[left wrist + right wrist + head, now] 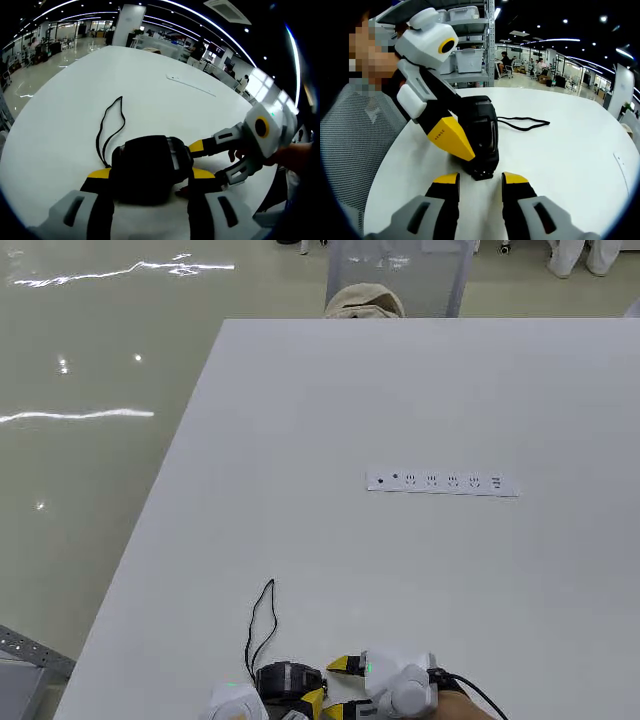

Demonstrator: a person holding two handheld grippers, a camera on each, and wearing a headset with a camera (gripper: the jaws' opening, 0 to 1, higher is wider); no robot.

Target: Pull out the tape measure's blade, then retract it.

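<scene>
The black tape measure (pixel 288 677) lies on the white table (pixel 400 390) near its front edge, its black wrist cord (pixel 262 625) looped away from me. My left gripper (pixel 150 172) is shut on the tape measure (pixel 150 165), one yellow-tipped finger (pixel 100 173) on each side of the case. My right gripper (pixel 481 179) is open, its fingertips just short of the blade tab at the case's lower front (pixel 482 174). In the head view the right gripper (pixel 347 686) sits right of the case. No blade is drawn out.
A white power strip (pixel 440 482) lies mid-table, well beyond the grippers. The table's left edge (pixel 150 510) drops to a shiny floor. A metal rack corner (pixel 30 650) stands at the lower left. A beige object (pixel 365 302) sits at the far edge.
</scene>
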